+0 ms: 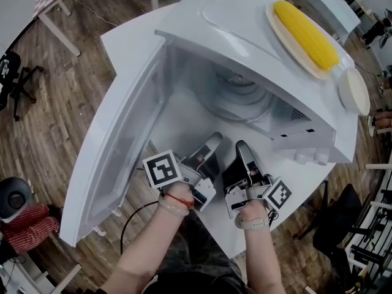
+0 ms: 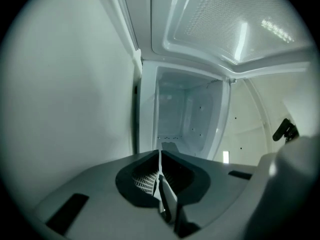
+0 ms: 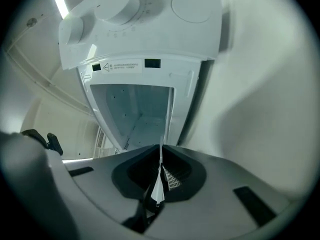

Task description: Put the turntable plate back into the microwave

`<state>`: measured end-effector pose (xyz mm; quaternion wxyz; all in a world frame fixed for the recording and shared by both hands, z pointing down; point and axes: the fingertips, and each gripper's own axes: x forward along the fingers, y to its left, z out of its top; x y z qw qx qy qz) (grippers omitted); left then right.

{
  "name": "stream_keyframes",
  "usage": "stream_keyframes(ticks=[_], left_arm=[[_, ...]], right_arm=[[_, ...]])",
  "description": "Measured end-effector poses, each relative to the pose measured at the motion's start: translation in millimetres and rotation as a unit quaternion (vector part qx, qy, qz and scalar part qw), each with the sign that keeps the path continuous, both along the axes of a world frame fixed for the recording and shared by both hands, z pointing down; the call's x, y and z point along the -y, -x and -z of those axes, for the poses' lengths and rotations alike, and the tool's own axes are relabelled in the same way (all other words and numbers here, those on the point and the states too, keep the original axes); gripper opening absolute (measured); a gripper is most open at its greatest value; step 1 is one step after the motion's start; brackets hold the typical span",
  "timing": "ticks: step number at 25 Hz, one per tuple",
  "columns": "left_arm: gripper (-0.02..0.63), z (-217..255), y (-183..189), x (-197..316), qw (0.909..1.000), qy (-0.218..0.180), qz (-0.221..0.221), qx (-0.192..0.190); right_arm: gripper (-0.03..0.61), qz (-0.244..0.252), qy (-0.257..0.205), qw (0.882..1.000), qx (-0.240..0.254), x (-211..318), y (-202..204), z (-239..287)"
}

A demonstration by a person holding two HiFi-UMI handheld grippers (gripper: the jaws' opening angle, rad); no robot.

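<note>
The white microwave (image 1: 245,17) stands with its door (image 1: 116,164) swung open to the left. Inside the cavity lies the round glass turntable plate (image 1: 242,94), partly hidden under the roof. Both grippers hover side by side just outside the opening, clear of the plate. My left gripper (image 1: 214,141) is shut with nothing in it; in its own view the jaws (image 2: 160,159) meet along a thin seam facing the cavity (image 2: 185,119). My right gripper (image 1: 242,146) is also shut and empty, its jaws (image 3: 161,156) closed below the control panel (image 3: 135,14).
On the microwave's top sit a plate with a corn cob (image 1: 306,35) and a small white dish (image 1: 354,90). Two knobs (image 1: 311,158) stick out at the front right. The microwave rests on a white table (image 1: 131,38); chairs and wooden floor surround it.
</note>
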<state>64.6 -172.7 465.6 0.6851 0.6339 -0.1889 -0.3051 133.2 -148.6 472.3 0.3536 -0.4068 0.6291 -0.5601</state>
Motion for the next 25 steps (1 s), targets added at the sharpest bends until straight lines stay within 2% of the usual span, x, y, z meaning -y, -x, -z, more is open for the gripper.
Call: stream_keyframes(ticks=[7,13,16,18,20,25], left_arm=[[0.012,10,9,-26,0.9999,-0.013,0.009,0.003],[0.012,28,9,-49,0.9986,-0.046,-0.011,0.024],[0.012,36,7,-66,0.9959,-0.065,-0.028,0.056],[0.012,40,9,-76,0.9858,-0.111,-0.043,0.118],[0.012,45,12,-83,0.9701,-0.160,-0.058,0.173],[0.012,57,17,-102,0.9330,-0.234,-0.076,0.263]], right_arm=[[0.028,0.046,-0.014,0.999,-0.022,-21,17,18],[0.025,0.085,-0.032,0.994,-0.060,-42,24,37],[0.025,0.105,-0.038,0.990,-0.086,-59,28,45],[0.023,0.116,-0.042,0.986,-0.114,-71,28,51],[0.023,0.127,-0.051,0.979,-0.148,-79,30,56],[0.021,0.153,-0.100,0.959,-0.218,-97,37,77]])
